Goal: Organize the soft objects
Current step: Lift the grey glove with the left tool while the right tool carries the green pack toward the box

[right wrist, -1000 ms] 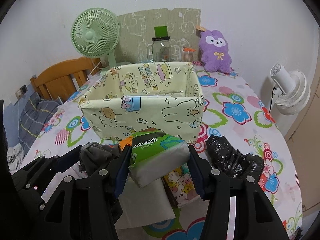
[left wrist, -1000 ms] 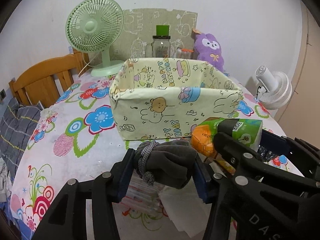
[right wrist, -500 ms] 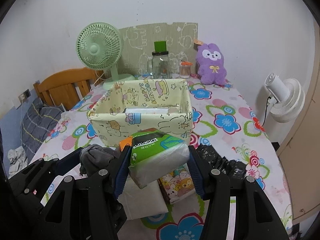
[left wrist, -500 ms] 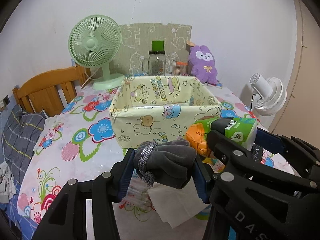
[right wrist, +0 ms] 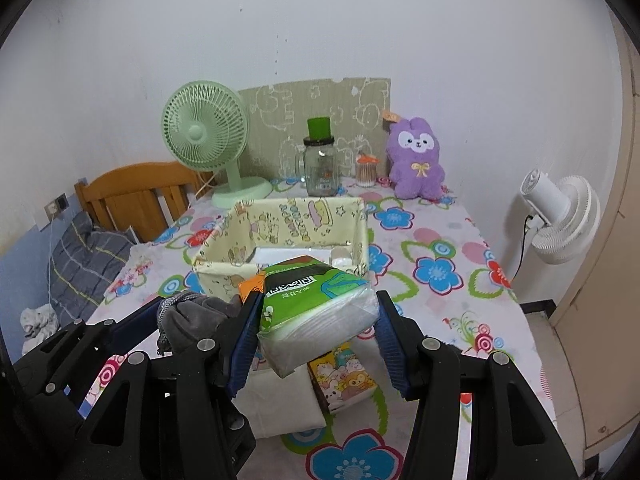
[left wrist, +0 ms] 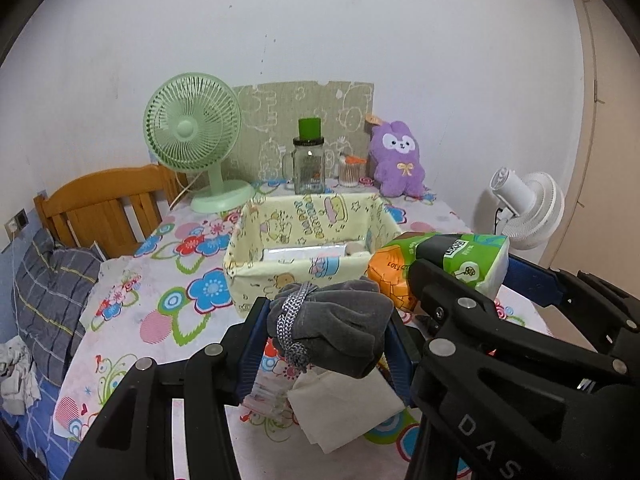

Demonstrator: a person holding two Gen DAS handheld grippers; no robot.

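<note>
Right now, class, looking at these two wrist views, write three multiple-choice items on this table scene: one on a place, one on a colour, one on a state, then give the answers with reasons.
1. Where does the purple plush rabbit sit?
A. inside the fabric box
B. at the table's far edge by the wall
C. on the wooden chair

2. What colour is the round desk fan beside the glass jar?
A. pale green
B. red
C. black

3. What is the left hand-held gripper doing?
A. hanging open
B. clamping a grey rolled cloth bundle
C. clamping a tissue pack

Answers:
1 B, it leans by the wall behind the yellow cartoon-print fabric box.
2 A, its grille and base are pale green.
3 B, the bundle sits pinched between its blue pads; the green plastic-wrapped tissue pack is in the right hand-held gripper.
</note>
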